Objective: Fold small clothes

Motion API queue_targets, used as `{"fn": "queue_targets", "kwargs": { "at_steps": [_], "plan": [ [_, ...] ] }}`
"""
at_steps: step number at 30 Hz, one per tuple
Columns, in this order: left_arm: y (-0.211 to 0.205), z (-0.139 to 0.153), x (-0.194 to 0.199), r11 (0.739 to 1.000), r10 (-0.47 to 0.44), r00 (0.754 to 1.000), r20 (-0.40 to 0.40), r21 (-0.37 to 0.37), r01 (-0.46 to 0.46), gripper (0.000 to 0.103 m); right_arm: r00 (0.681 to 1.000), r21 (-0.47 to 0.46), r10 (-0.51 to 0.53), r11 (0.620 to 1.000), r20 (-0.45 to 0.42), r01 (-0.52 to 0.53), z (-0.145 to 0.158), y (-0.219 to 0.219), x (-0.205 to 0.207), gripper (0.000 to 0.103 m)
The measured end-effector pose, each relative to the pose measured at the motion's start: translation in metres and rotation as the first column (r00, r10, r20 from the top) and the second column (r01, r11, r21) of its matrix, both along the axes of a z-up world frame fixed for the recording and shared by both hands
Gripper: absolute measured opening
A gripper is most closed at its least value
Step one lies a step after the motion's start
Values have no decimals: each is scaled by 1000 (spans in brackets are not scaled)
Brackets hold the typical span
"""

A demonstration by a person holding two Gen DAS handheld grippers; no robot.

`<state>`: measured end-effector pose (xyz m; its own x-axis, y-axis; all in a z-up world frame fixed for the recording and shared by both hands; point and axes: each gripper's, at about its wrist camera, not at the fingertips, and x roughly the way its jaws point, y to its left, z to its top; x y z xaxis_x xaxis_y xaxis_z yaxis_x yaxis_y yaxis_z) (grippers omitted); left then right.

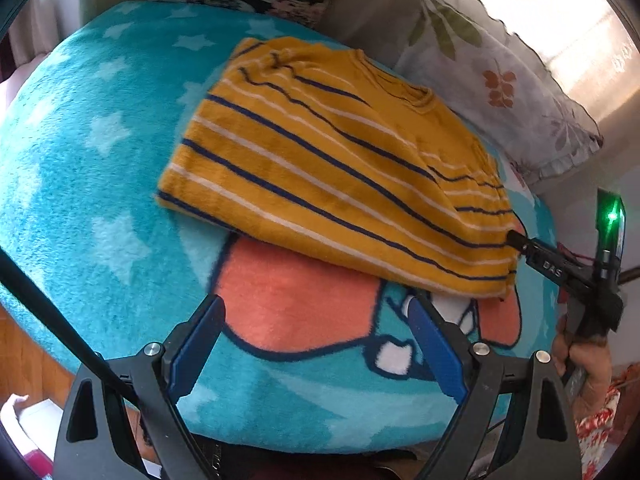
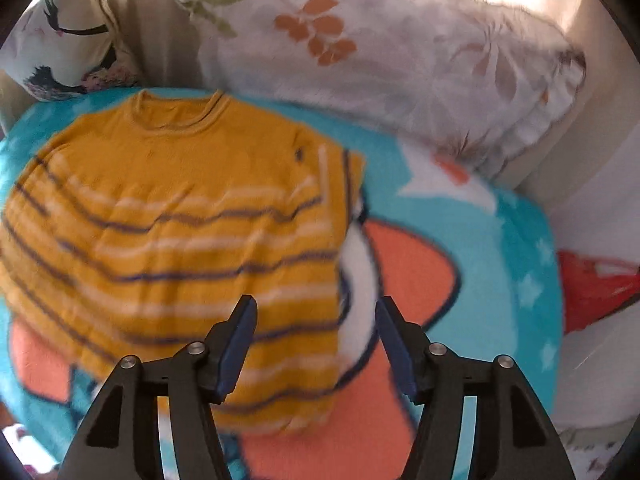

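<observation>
Taking the yellow striped sweater (image 1: 336, 168) as the landmark, it lies flat on the turquoise star blanket (image 1: 80, 184) that covers the bed. Its sleeves appear turned in over the body, so it reads as a neat block with the round neckline at the far end, toward the pillows. That suggests the side folds are done and a fold across the length is what remains.

The left hand-held gripper (image 1: 316, 344) hovers on the near side of the sweater's hem, over the orange patch of the blanket's cartoon print. Its blue pads are spread wide with nothing between them. It looks parked there in waiting, ready to take the hem corner on its side.

Right of the sweater, in the left wrist view, the right hand-held gripper (image 1: 516, 240) reaches in with its dark finger tips at the garment's right hem corner, a person's hand (image 1: 580, 360) gripping its handle below. From its own camera (blurred, so it is moving) the right hand-held gripper (image 2: 316, 344) has its jaws moderately apart. The pads are not pressing cloth, and the sweater's (image 2: 180, 232) right edge shows between and beyond them. I judge it has let go of that corner or is lining up to take it.

Beyond the sweater, past its neckline, the leaf-print pillow (image 2: 380, 48) leans against the wall, clear of the folding.
</observation>
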<state>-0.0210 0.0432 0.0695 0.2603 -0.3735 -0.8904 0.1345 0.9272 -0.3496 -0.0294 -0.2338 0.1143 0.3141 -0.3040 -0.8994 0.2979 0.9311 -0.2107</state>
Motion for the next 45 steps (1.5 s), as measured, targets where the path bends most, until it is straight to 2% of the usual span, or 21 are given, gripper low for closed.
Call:
{"fn": "queue_targets", "kwargs": {
  "at_steps": [2,4,6,8,9,10,12,16,18,22,24,26,28,30,31,33,34,36,39,40,45],
  "plan": [
    [-5,1,-4,1000,-13,1000,0,-4,13,92,999,172,-8,985,39,1,6,-3,-14,72],
    [-10,1,-9,1000,-22,1000,0,-11,22,92,993,380,-18,924,119,-28,15,-10,-28,83],
    [-14,1,-14,999,-27,1000,-1,-19,27,92,972,621,-54,777,230,-104,27,-18,-48,90],
    [-17,1,-18,999,-29,1000,-3,-27,29,92,942,774,-132,611,307,-167,36,-28,-67,97],
    [-20,0,-20,999,-31,999,-5,-33,31,92,929,812,-178,556,325,-178,40,-32,-76,98],
    [-21,-1,-22,999,-33,999,-8,-38,33,92,921,829,-209,531,328,-175,42,-34,-83,100],
    [-25,-2,-26,998,-38,999,-14,-52,38,92,922,850,-251,510,296,-134,42,-40,-91,101],
    [-31,-3,-32,997,-47,999,-17,-61,46,92,913,899,-326,429,245,-88,32,-45,-102,103],
    [-30,-3,-34,997,-45,999,-16,-62,44,92,910,915,-359,401,208,-50,23,-49,-107,103],
    [-25,-3,-35,997,-30,999,-20,-65,29,92,904,951,-408,309,125,8,3,-57,-109,103],
    [-22,-3,-35,998,-21,1000,-21,-66,20,92,898,958,-430,285,89,41,-7,-59,-111,103],
    [-18,-3,-34,998,-15,1000,-21,-63,14,92,898,953,-435,296,75,64,-13,-60,-112,103],
    [-14,-3,-31,998,-8,1000,-20,-61,7,92,904,940,-422,332,73,80,-16,-58,-109,103],
    [-11,-4,-28,998,-3,1000,-22,-57,2,92,923,860,-376,495,85,122,-13,-51,-104,103],
    [-9,-5,-25,999,0,1000,-23,-54,-1,92,940,753,-328,641,94,148,-10,-44,-100,103],
    [-4,-5,-20,999,3,1000,-21,-49,-4,92,968,498,-243,848,61,182,-13,-31,-94,103],
    [-2,-4,-17,999,5,1000,-16,-44,-5,92,976,385,-215,904,31,187,-20,-25,-91,103],
    [2,-3,-11,1000,8,1000,-3,-29,-8,92,980,312,-198,931,0,188,-36,-22,-92,102],
    [8,-1,1,1000,10,1000,22,13,-10,92,961,407,-276,877,-6,254,-55,-34,-104,103],
    [11,-1,6,1000,10,1000,26,27,-11,92,959,402,-283,882,32,247,-52,-35,-107,103],
    [21,-2,27,999,9,1000,21,35,-9,92,956,388,-289,887,42,251,-54,-33,-108,103]
  ]
}}
